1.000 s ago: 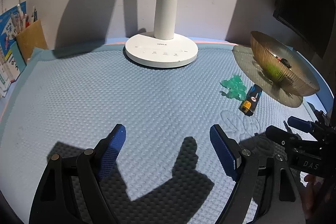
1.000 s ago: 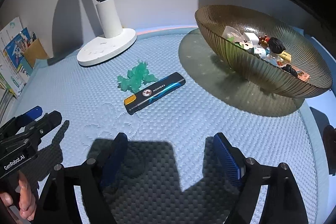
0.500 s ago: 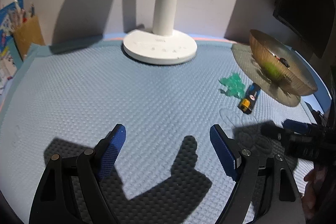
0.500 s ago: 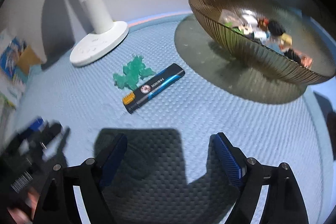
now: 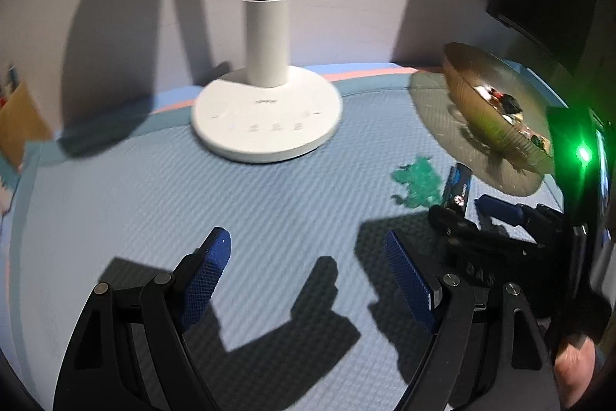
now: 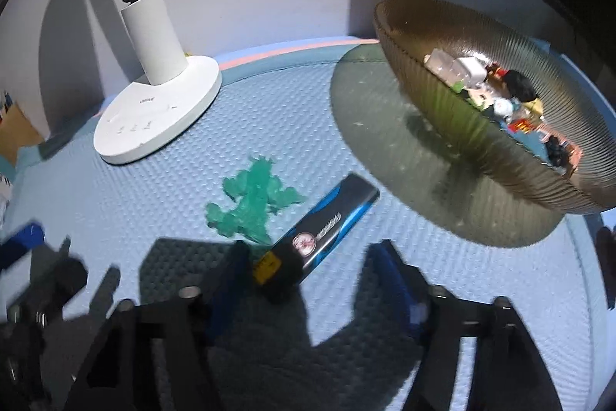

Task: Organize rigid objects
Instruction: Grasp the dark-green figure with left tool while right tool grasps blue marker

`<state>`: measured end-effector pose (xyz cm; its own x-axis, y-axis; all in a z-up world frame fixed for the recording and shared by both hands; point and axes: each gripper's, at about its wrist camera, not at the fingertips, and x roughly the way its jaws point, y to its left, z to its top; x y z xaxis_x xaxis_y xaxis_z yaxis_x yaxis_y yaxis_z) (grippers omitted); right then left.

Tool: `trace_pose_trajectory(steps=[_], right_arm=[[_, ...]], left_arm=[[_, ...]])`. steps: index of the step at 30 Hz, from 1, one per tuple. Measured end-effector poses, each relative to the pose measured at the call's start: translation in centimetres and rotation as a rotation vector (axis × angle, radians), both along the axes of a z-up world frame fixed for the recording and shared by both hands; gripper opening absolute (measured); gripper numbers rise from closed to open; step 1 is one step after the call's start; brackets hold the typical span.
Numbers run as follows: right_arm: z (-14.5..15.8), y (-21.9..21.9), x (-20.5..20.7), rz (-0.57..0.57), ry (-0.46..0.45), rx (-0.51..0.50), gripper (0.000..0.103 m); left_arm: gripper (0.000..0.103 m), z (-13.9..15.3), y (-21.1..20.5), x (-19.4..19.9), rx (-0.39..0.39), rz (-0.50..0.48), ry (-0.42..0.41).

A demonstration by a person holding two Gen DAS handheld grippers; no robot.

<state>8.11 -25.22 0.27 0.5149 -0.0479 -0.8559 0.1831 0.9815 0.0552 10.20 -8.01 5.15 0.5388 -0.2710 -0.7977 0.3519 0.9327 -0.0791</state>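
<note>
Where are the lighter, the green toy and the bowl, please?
lighter [image 6: 325, 228], right wrist view, middle of its body.
green toy [image 6: 254, 201], right wrist view, its centre.
bowl [image 6: 454, 124], right wrist view, near ribbed wall.

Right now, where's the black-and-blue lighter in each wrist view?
Left wrist: lighter far right, beside the green toy, below the bowl.
Right wrist: lighter bottom centre, near end between the closing jaws.
Shared landmark: white lamp base.
</note>
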Motion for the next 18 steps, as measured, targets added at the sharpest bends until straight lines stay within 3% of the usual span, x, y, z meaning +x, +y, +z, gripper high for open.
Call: trace_pose_trajectory(steps=[5,8,11,15,18], right_arm=[[0.5,-2.9,-2.1,0.008,-0.016,0.047,0.034],[0.5,-4.9,-3.3,-0.016,-0.013,0.027,0.034],[0.5,-6.5,-3.8,0.021,-0.021,0.084,0.035],[1.4,-6.6,-3.7,0.093,-0.035,0.088,0.044],[1.4,-6.2,-3.0,0.126,-0.038,0.062,0.046]], left_arm=[[0.081,-1.0,-3.1,0.9,-0.014,-0.079,0.039],[0.081,-1.5,-5.3,1.0,-0.013,-0.134,0.051],[0.081,-1.9,-7.3,1.3,-0.017,-0.170,0.056],[0.081,-2.7,-9.1,2.2,-0.014,-0.185,0.050],[0.077,-3.2,-9.6,3.0,-0.015,-0.166,0.053]])
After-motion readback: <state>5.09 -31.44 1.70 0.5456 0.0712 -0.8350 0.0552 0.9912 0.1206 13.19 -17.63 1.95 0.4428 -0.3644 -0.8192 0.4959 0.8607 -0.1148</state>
